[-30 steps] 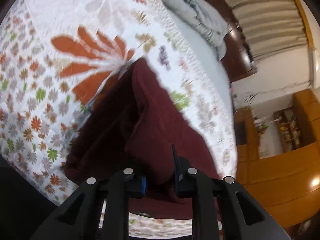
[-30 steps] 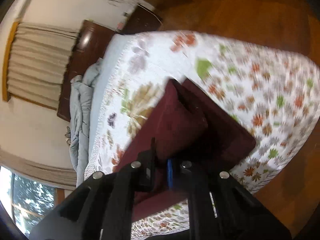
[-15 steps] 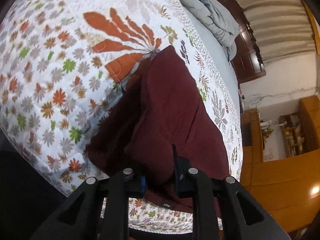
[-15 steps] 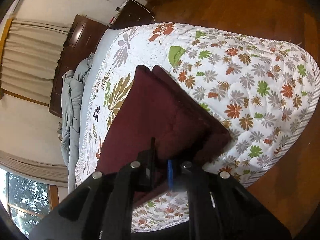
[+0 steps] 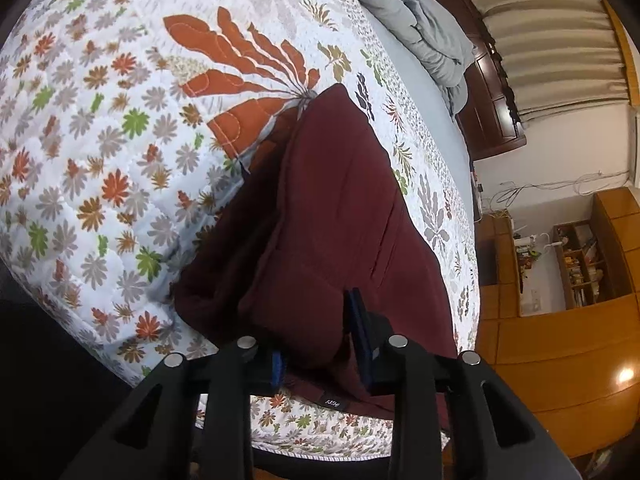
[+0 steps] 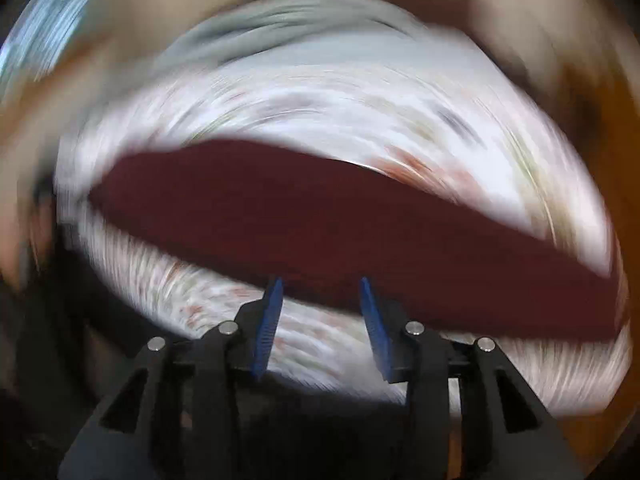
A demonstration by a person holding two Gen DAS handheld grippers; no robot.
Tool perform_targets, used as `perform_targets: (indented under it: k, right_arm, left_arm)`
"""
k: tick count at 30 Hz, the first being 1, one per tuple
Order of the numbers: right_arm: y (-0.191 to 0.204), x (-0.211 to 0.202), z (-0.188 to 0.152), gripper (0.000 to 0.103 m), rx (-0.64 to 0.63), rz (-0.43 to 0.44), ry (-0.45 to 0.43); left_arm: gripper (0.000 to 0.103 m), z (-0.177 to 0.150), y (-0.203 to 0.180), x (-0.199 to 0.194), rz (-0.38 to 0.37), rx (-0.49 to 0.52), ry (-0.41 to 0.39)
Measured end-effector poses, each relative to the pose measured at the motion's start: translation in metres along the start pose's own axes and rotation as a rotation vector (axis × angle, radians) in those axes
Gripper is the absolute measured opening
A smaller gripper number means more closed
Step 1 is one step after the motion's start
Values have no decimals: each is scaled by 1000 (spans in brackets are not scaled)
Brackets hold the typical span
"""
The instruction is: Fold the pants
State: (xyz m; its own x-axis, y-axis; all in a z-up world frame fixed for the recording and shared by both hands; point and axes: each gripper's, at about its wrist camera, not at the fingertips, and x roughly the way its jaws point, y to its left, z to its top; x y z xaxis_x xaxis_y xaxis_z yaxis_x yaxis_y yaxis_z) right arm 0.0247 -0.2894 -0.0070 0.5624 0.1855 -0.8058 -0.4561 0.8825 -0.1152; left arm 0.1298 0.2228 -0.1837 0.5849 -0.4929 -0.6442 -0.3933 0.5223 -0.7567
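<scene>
Two grippers are letting go at once. Your left gripper [image 5: 316, 332] has its jaws opening, and a fold of the maroon pants [image 5: 336, 216] still sits between the blue pads; a second ago those pads were pinched tight on that same fold, and now a gap shows beside the cloth on the right pad, so whether the left pad still presses on it you cannot tell from here. The pants lie folded into a long stack on the floral quilt [image 5: 100, 168], near the corner of the bed, with a small label showing at the near hem. They have settled lower and flatter than in the earlier left wrist view, where the upper layer hung lifted and blurred. Your right gripper [image 6: 322, 284] is also opening, and wider: nothing lies between its pads, whereas before it was clamped on the cloth's edge. The right wrist view is badly smeared now, but the pants [image 6: 320, 220] show as a dark band across the quilt [image 6: 320, 120], beyond the fingertips. A grey blanket [image 5: 420, 28] lies bunched at the far end of the bed.
</scene>
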Motion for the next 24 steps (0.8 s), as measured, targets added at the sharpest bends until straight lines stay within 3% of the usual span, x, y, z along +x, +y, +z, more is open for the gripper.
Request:
perform_targets:
  k: [3,6,9,17,24]
  right_arm:
    - [127,29,17,41,-449,-97,-117]
    - [188,56,23,41,-677,-170,-214]
    - [211,85,33,41,-741,-171,-206]
    - [219,121,33,38,-806,-155,-130]
    - [215,107,42,36,-767,-137,-147]
  left_arm:
    - [29,-2,2,-3,-9,9,-1]
    - [27,-4,-3,-9,-4,62,-18]
    - [26,-5,-6,-13,-11,100,-25]
    - [26,-2,7,-16,-76,83,15]
    - [26,-1,17,-23,-83,74,25]
